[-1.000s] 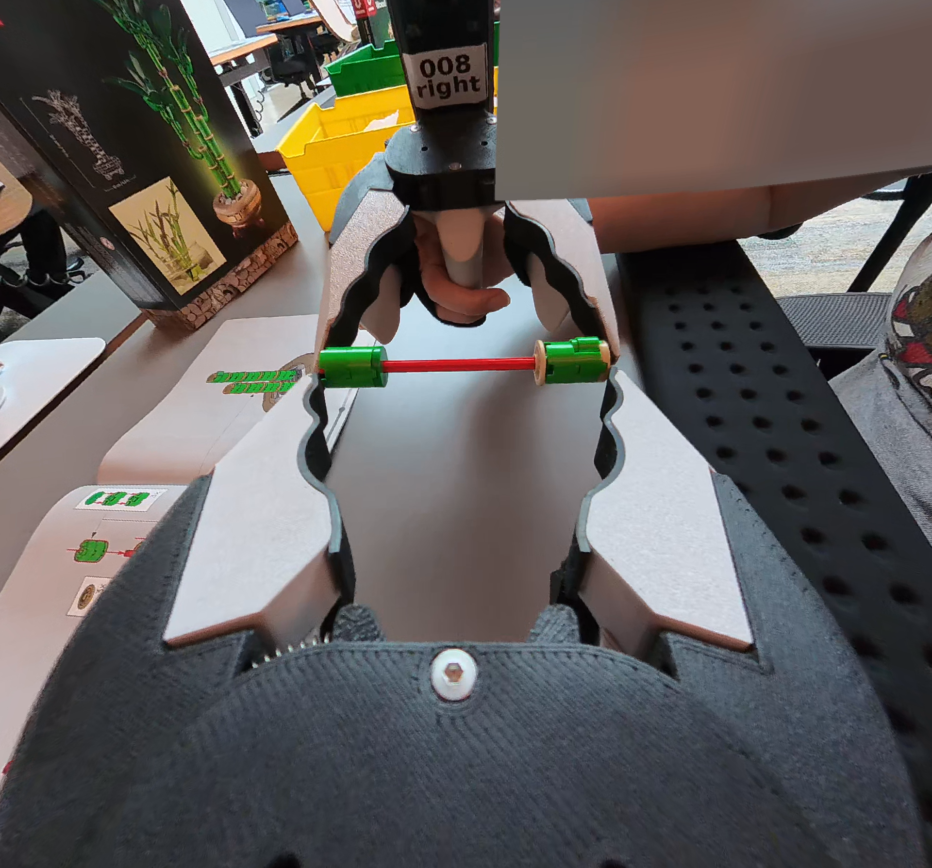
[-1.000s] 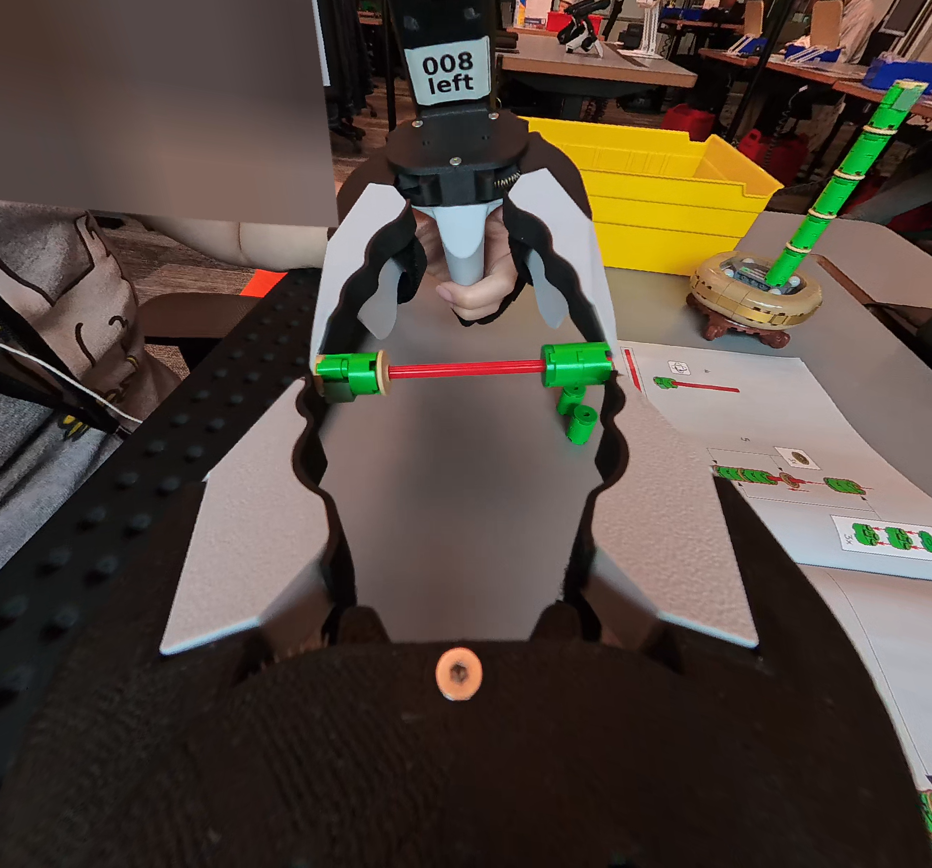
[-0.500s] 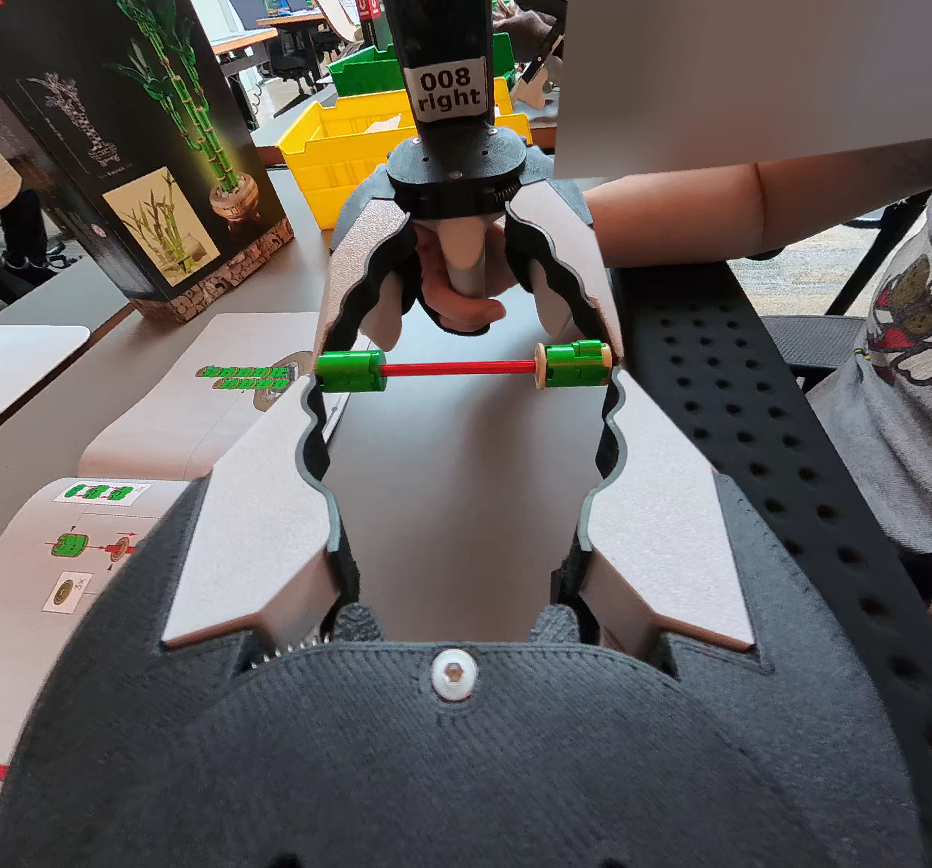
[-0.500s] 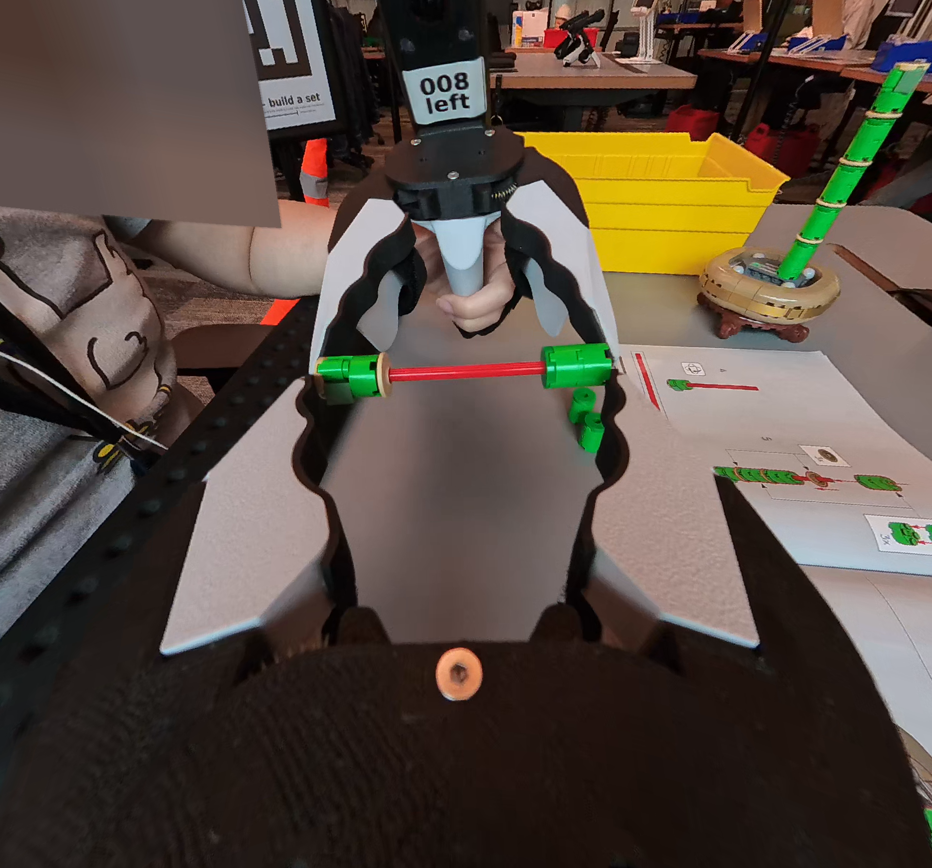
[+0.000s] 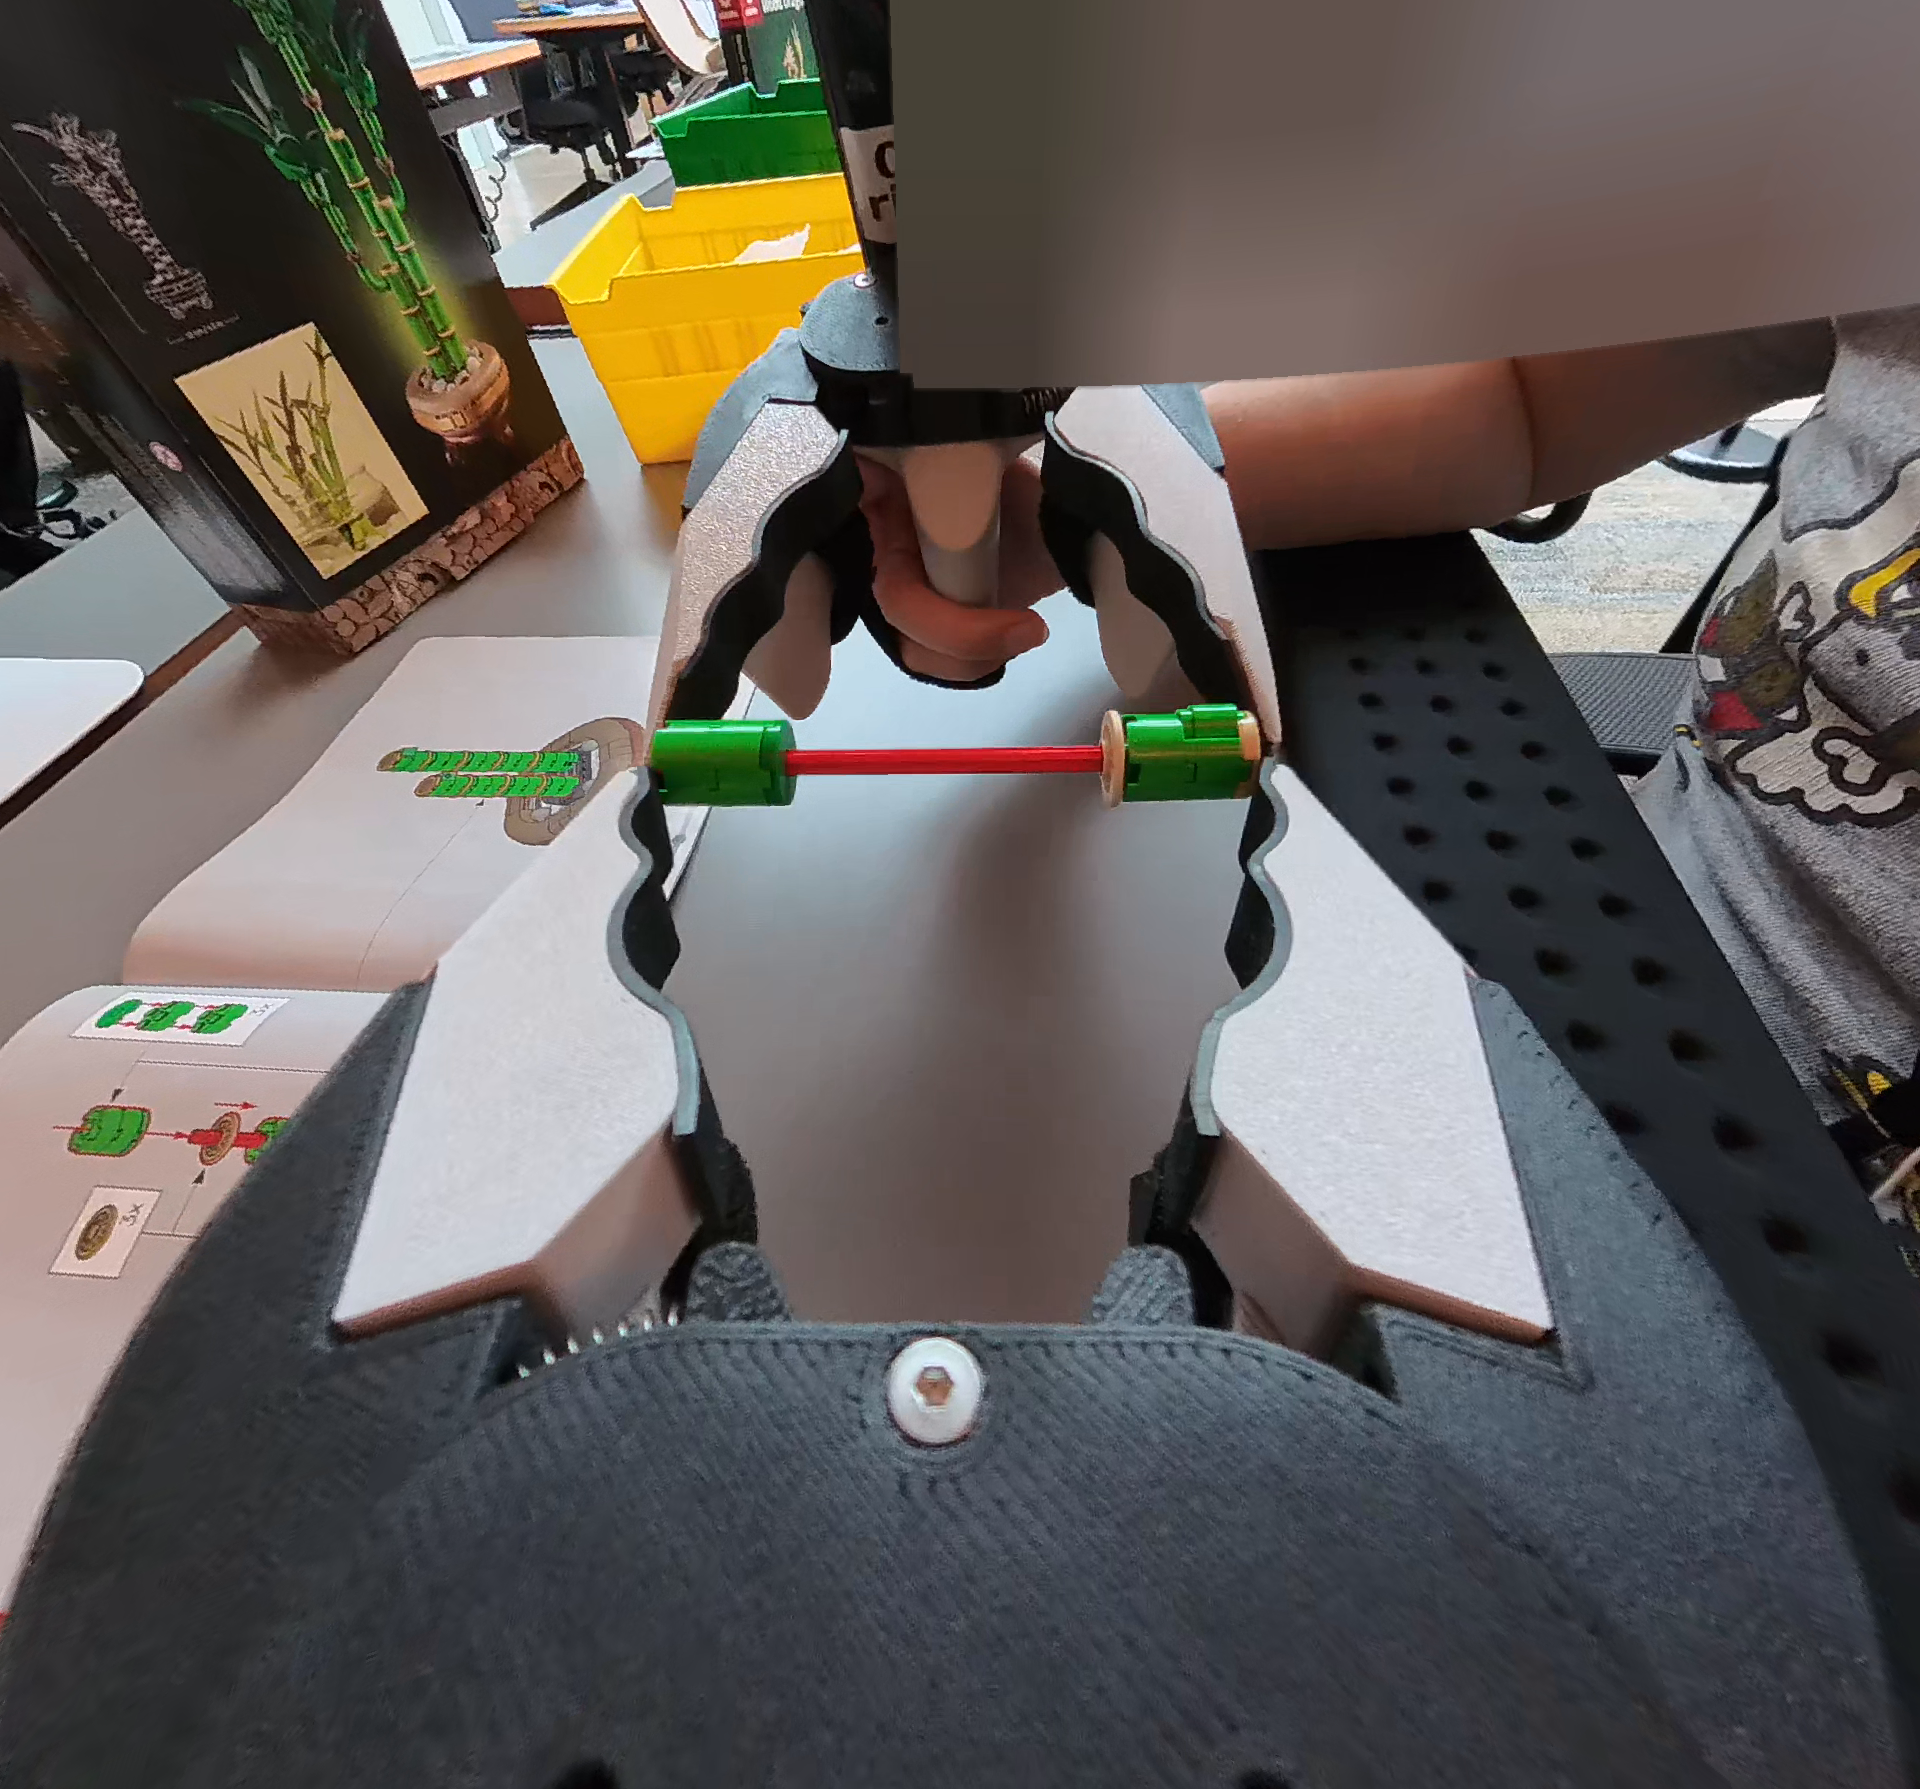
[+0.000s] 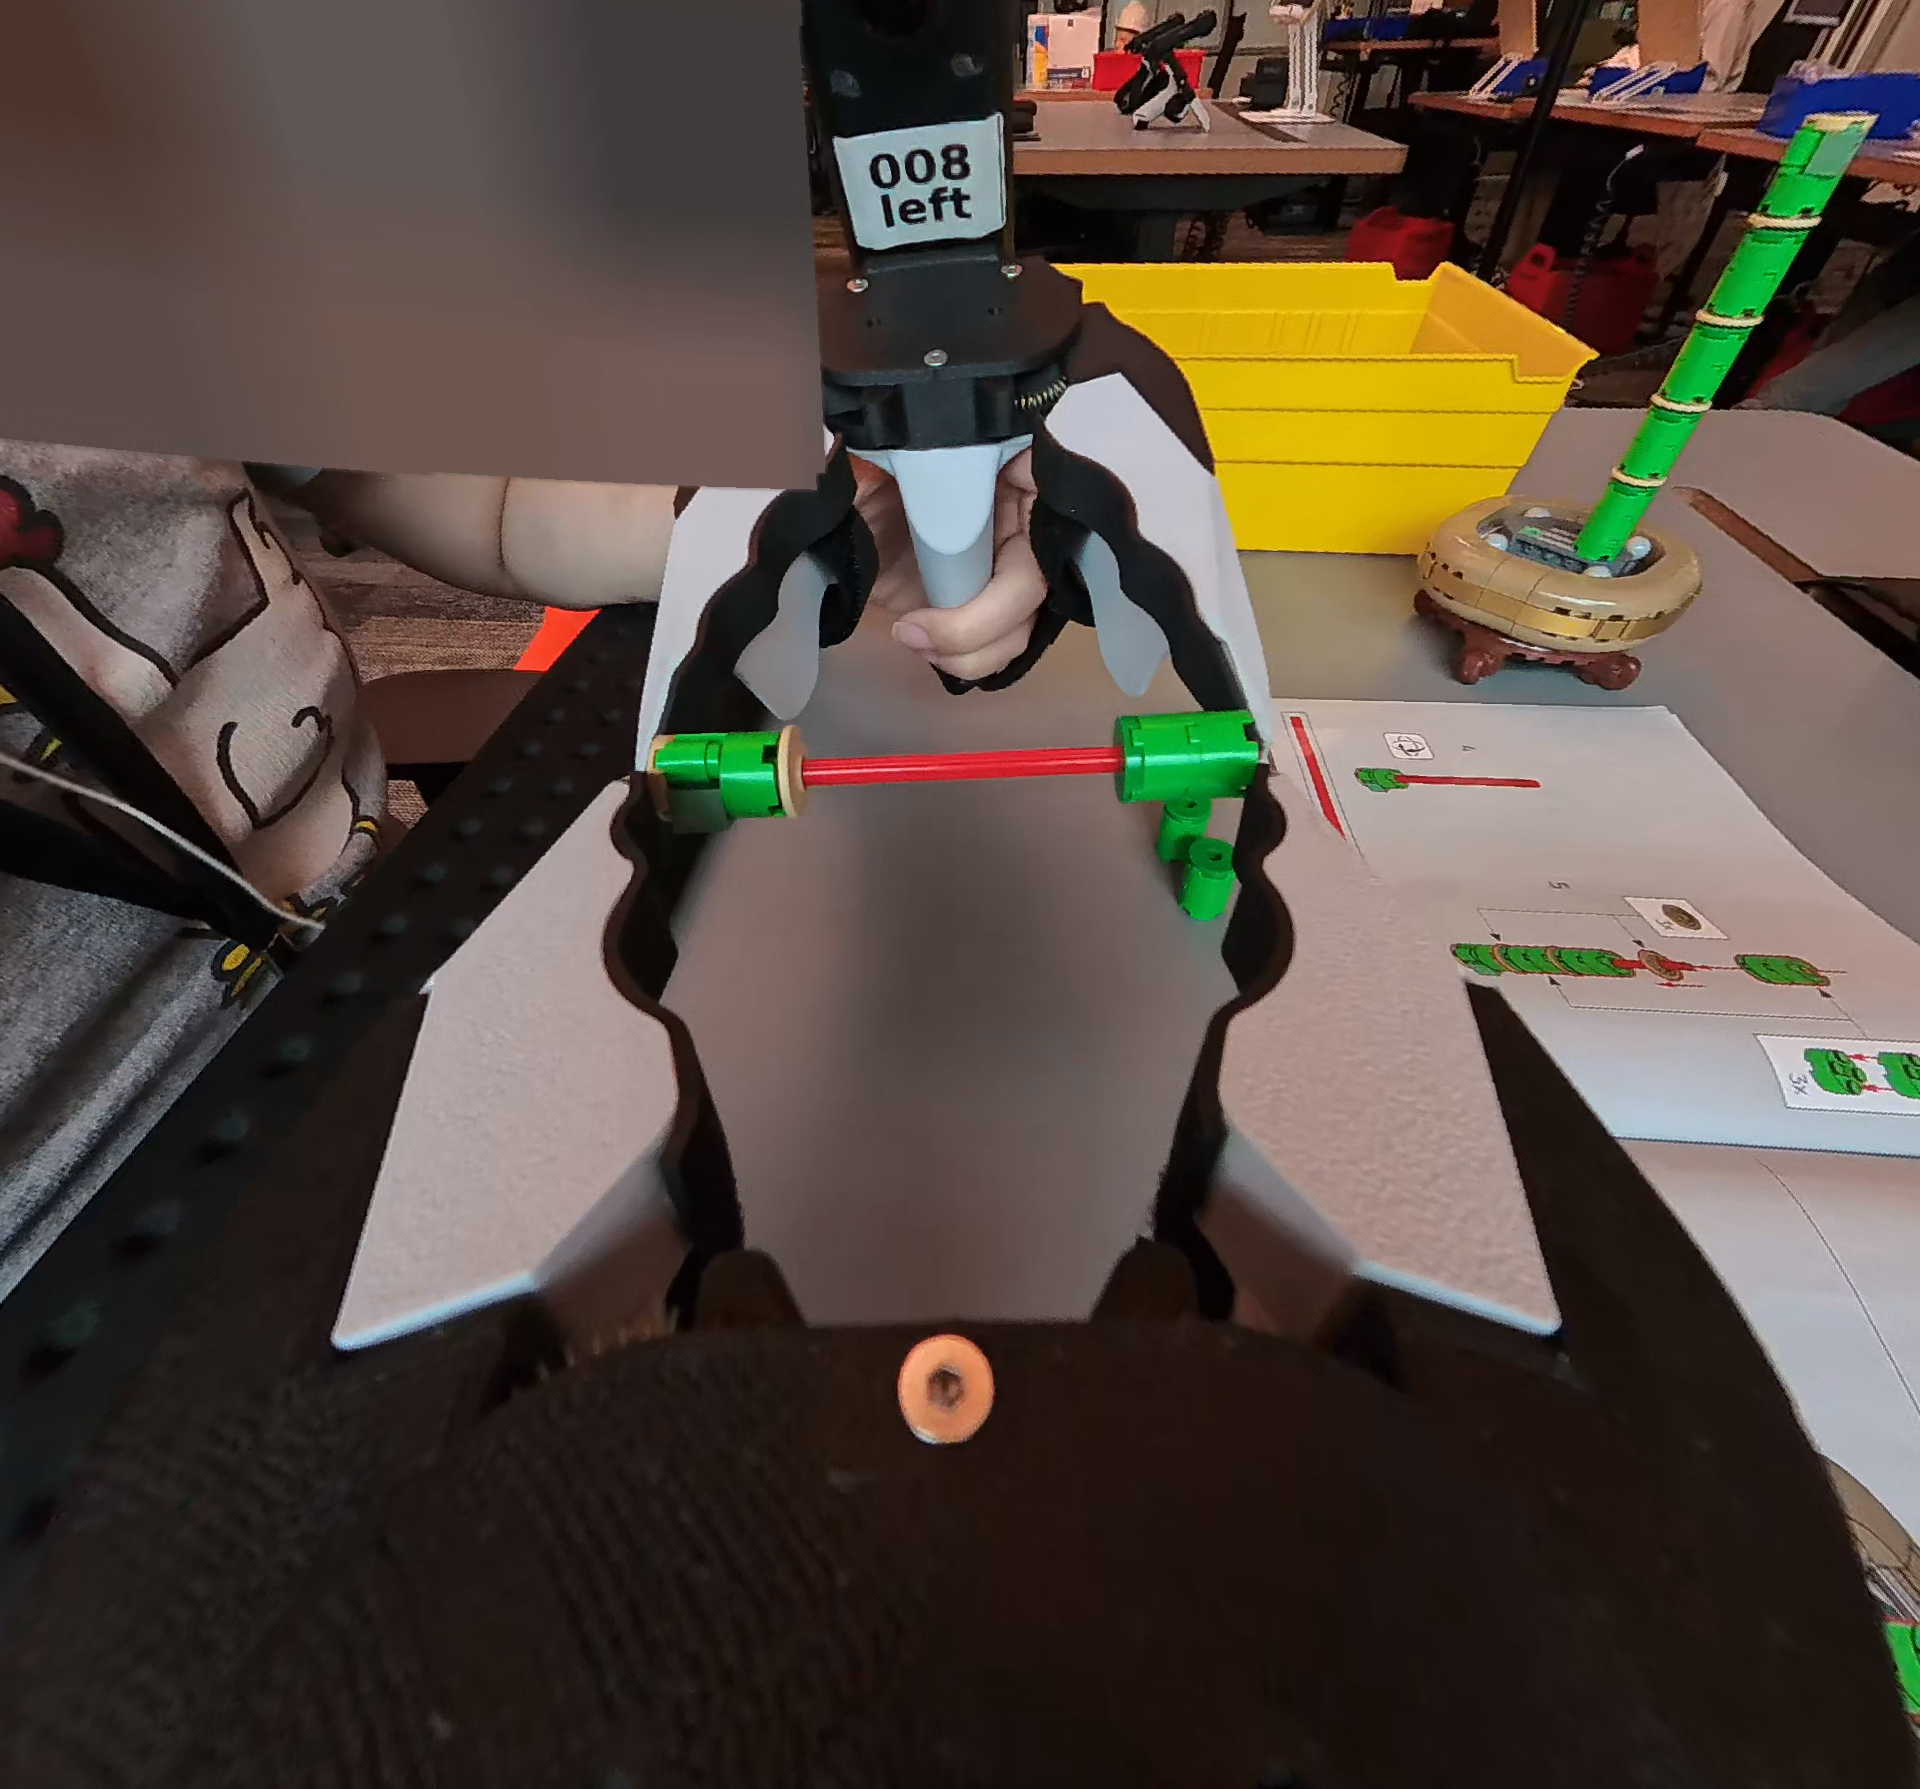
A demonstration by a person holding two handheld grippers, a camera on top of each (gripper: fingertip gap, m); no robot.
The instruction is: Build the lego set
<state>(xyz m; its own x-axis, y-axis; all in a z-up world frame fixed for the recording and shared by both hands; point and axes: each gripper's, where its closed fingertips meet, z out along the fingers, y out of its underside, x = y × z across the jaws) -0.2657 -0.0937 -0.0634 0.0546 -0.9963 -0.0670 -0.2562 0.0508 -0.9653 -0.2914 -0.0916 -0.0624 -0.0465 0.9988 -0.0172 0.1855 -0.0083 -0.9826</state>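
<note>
A red axle carries a green segment at one end and a green segment with a tan disc at the other. It hangs level above the grey table. My left gripper and my right gripper face each other tip to tip. Each spans the assembly lengthwise with wide jaws, its fingertips against the two green ends. In the right wrist view the axle runs between the disc end and the plain green end. Two loose green pieces lie on the table below.
A tan pot with a tall green bamboo stalk stands at the right. An open instruction booklet lies beside it. A yellow bin, the set's box and a black perforated board border the table. A person sits close. The tan pot is about 25 centimetres from both grippers' fingertips.
Both grippers keep the same hold on the axle assembly. The pair has shifted slightly together against the background. The gap between the green segments looks unchanged.
</note>
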